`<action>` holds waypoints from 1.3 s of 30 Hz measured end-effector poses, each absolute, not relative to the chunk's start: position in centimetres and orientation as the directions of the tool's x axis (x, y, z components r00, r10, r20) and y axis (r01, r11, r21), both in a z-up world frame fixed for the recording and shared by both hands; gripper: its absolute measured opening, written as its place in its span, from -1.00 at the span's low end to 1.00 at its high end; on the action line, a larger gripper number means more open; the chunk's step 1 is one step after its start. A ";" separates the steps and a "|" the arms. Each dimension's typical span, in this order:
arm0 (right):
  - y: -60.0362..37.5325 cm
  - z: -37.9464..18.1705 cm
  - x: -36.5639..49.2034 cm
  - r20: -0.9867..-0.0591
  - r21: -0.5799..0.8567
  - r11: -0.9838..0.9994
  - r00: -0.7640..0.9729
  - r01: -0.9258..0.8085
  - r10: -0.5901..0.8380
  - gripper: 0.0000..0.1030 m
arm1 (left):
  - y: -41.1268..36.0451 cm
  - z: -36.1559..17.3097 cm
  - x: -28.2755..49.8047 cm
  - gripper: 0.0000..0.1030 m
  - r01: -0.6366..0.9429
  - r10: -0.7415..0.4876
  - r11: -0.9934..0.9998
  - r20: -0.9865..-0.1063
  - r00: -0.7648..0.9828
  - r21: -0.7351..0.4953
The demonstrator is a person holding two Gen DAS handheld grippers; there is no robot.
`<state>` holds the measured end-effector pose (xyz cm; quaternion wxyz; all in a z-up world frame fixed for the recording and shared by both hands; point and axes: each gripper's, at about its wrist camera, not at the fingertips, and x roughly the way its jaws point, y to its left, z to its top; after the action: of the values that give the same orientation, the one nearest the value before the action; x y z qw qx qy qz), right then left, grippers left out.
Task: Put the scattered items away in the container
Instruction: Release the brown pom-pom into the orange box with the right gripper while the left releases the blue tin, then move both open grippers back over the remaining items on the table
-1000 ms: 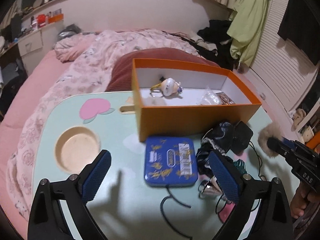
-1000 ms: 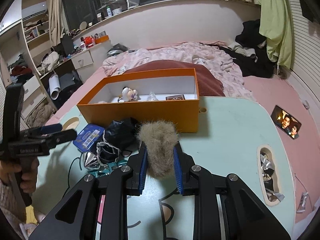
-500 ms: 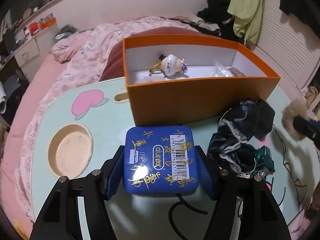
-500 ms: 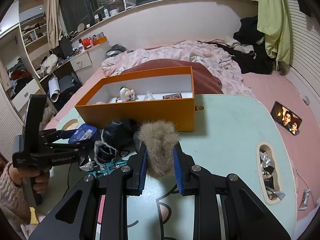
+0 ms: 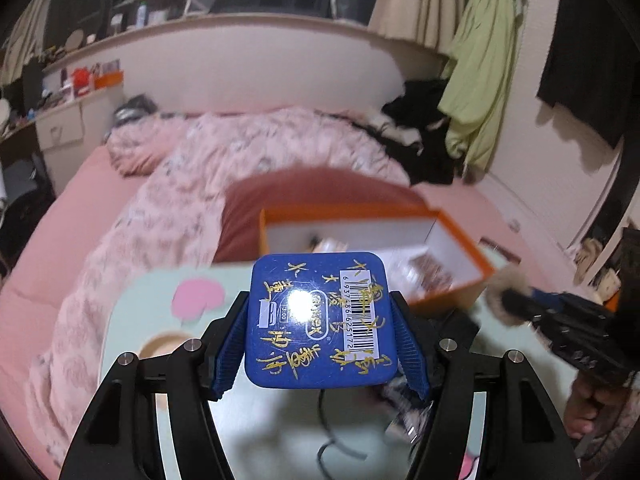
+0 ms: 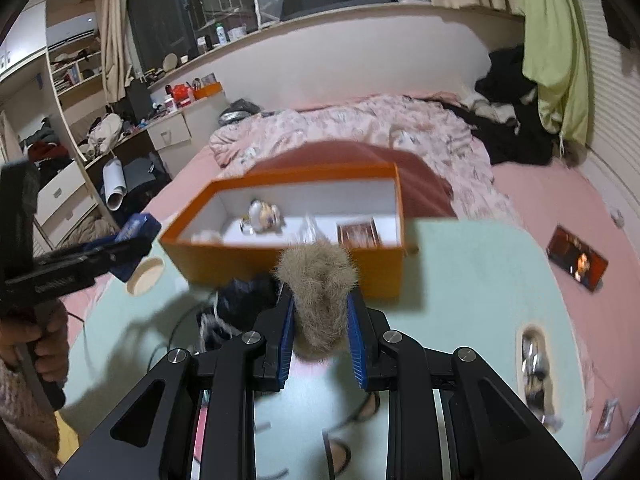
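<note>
1. Currently, our left gripper is clamped on the blue tin by its side edges, lid up, held clear of the table w/ the orange box beyond it.
2. Our right gripper pinches the fur pom-pom mid-body, also off the table, near the box's front wall.
3. Both loads look staged for drop-in; the black bundle remains outside, by the box.

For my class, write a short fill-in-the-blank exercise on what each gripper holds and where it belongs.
1. The left gripper is shut on a flat ____ tin with gold writing.
2. The right gripper pinches a ____ ball.
3. The open box on the table is ____ outside.

Missing words: blue; furry; orange
</note>
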<state>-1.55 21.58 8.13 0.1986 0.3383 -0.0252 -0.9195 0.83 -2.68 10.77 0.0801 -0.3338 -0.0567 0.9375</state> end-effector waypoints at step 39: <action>20.4 9.3 -5.6 -0.630 0.260 -0.908 -0.654 0.328 -0.417 0.01 | -2.4 8.5 1.6 0.71 -0.101 0.208 -0.975 -0.636 -0.743 -0.200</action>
<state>-5.58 20.45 9.26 0.2054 0.3614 -0.0617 -0.9074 1.63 -2.36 8.55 0.0830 -0.3487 -0.0764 0.9304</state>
